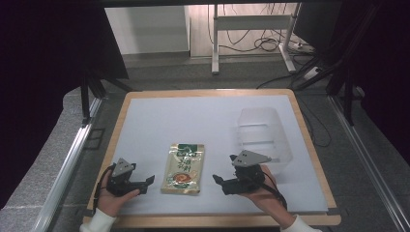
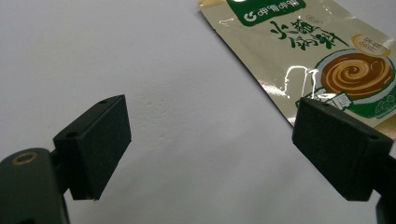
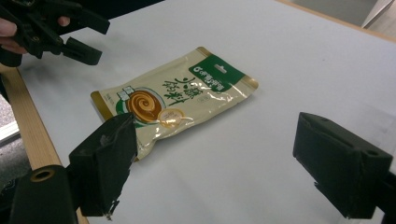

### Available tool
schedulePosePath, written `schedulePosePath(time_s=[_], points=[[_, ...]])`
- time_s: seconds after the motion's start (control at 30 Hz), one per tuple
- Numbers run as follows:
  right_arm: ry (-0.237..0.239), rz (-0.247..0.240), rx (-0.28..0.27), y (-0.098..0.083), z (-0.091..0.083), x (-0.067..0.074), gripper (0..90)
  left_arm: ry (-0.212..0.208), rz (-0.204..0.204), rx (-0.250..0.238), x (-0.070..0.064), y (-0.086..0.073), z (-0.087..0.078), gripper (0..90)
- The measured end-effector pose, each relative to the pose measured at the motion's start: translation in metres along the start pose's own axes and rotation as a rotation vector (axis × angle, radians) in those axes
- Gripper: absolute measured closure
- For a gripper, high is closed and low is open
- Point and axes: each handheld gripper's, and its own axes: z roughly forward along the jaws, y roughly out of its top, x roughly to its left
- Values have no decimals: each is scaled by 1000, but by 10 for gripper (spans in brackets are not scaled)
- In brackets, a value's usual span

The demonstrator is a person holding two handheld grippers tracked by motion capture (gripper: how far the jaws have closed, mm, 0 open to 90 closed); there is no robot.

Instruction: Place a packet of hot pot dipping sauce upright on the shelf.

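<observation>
Two open, empty hand-held grippers, left (image 1: 148, 181) and right (image 1: 218, 181), flanking flat pouch (image 1: 183, 168); clear bin (image 1: 263, 137) behind.

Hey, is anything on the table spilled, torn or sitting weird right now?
Nothing stands out. The pouch lies flat and sealed between the open left gripper and right gripper; the clear bin looks intact.

The pouch (image 1: 183, 168) lies between both tongs, left (image 1: 146, 183) and right (image 1: 218, 182).
</observation>
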Motion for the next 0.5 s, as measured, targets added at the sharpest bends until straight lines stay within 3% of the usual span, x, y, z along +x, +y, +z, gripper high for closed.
schedulePosePath(time_s=[0.5], points=[[13,-39,3,26,1,1,131,2,4,6,0,0,1,116]])
